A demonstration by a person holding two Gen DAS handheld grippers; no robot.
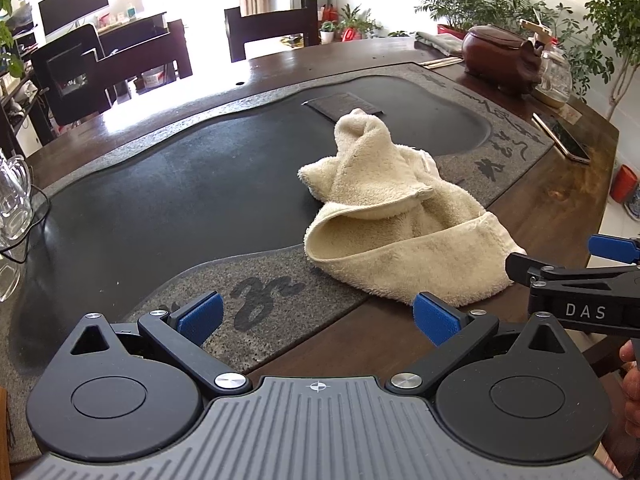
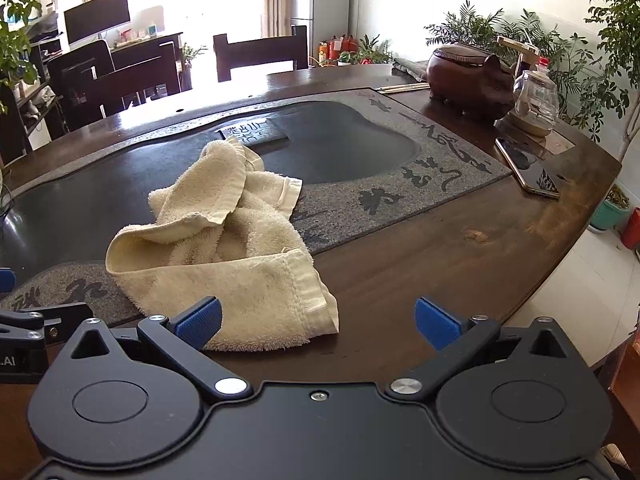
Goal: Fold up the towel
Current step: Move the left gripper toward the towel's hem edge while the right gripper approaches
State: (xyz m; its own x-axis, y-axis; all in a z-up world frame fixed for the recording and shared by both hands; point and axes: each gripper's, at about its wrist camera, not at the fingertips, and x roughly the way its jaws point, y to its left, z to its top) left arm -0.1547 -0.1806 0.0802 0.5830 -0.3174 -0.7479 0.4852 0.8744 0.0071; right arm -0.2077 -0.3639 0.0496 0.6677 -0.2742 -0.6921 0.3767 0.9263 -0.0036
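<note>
The left gripper (image 1: 318, 318) hovers with fingers spread, holding nothing. Ahead, the cream towel (image 1: 394, 216) lies crumpled across the stone tray's (image 1: 160, 184) edge and the wooden worktop (image 2: 440, 256). The right gripper (image 2: 318, 318) is likewise spread and empty.

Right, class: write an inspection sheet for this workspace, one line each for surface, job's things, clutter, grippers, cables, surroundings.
Surface: wooden table with stone tea tray.
Job's things: towel crumpled, unfolded, lying partly on the tray, partly on the wood.
Clutter: phone, brown pot, glass kettle, glass jug.
Grippers: left gripper and right gripper open, holding nothing.
Cables: black cable beside the jug.
Surroundings: chairs, monitor, plants.
</note>
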